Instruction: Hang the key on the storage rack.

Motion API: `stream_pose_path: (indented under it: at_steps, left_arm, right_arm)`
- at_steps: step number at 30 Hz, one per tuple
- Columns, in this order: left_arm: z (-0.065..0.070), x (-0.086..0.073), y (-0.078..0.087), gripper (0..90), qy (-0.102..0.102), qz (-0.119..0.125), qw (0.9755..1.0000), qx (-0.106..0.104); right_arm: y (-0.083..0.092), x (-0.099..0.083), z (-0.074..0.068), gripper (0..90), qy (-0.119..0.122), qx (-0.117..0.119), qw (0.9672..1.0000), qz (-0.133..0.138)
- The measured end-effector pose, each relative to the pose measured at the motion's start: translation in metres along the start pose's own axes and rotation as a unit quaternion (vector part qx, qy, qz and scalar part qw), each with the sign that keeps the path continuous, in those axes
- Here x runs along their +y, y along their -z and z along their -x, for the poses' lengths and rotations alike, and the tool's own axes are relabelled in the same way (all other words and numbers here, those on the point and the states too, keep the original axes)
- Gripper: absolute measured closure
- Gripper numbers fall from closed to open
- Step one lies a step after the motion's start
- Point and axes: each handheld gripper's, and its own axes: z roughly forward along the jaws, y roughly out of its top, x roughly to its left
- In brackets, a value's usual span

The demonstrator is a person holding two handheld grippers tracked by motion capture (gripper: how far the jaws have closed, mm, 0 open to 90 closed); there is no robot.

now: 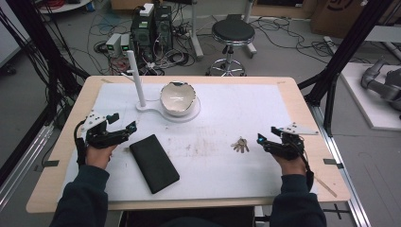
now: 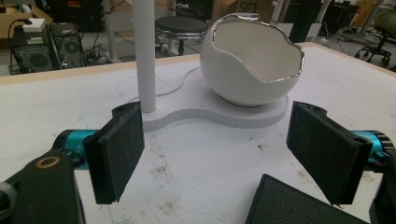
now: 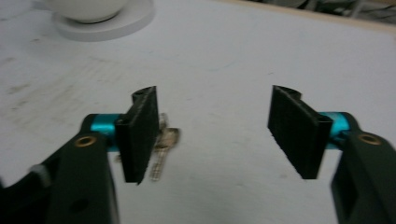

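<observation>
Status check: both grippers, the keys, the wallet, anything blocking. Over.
Left gripper open, empty, facing the eggshell bowl. Right gripper open, empty; keys flat just off its left side. Black wallet flat beside left gripper. Nothing between right gripper and keys.

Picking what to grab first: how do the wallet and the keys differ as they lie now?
The wallet is a large, flat black slab; the keys are a small metal bunch, fanned out. The wallet lies nearer the left gripper, its corner below that gripper's open jaws in the left gripper view; the keys lie just ahead of the right gripper, partly behind one jaw in the right gripper view. Both rest free on the white mat, neither gripped.
</observation>
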Motion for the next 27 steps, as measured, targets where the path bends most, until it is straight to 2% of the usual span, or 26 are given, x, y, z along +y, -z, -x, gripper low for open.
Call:
stream_pose_path:
  at_steps: [2, 4, 5, 9, 10, 13, 17, 21, 27]
  left_arm:
    - [0.001, 0.000, -0.001, 19.1, 0.000, -0.001, 1.0000, -0.001]
    - [0.001, 0.000, -0.001, 19.3, -0.001, -0.002, 1.0000, -0.002]
    - [0.000, 0.000, -0.001, 19.3, -0.001, -0.004, 1.0000, -0.001]
    - [0.000, -0.001, -0.002, 19.6, 0.002, -0.005, 1.0000, -0.003]
    - [0.000, -0.002, -0.004, 19.6, 0.004, -0.009, 1.0000, -0.002]
    - [0.002, -0.002, -0.004, 20.0, -0.001, -0.010, 0.9999, -0.005]
    - [0.003, -0.002, -0.003, 20.1, 0.000, -0.007, 1.0000, -0.003]
    - [0.002, -0.002, -0.004, 20.2, 0.001, -0.009, 1.0000, -0.001]
    - [0.000, -0.003, -0.004, 20.3, 0.005, -0.011, 0.9999, -0.002]
  right_arm:
    - [-0.011, -0.002, -0.007, 46.7, -0.001, 0.018, 0.9995, -0.028]
    - [-0.022, -0.001, -0.015, 57.2, 0.038, 0.016, 0.9980, -0.048]
    - [-0.026, 0.000, -0.016, 59.0, 0.046, 0.016, 0.9976, -0.049]
    - [-0.038, 0.003, -0.017, 63.1, 0.047, 0.026, 0.9971, -0.054]
    - [-0.047, 0.004, -0.019, 65.9, 0.051, 0.033, 0.9958, -0.069]
    - [-0.056, 0.005, -0.020, 66.9, 0.057, 0.036, 0.9946, -0.080]
    - [-0.066, 0.007, -0.022, 72.5, 0.060, 0.036, 0.9934, -0.091]
    - [-0.070, 0.006, -0.022, 88.2, 0.072, 0.045, 0.9903, -0.110]
    - [-0.068, 0.007, -0.017, 89.2, 0.052, 0.047, 0.9917, -0.108]
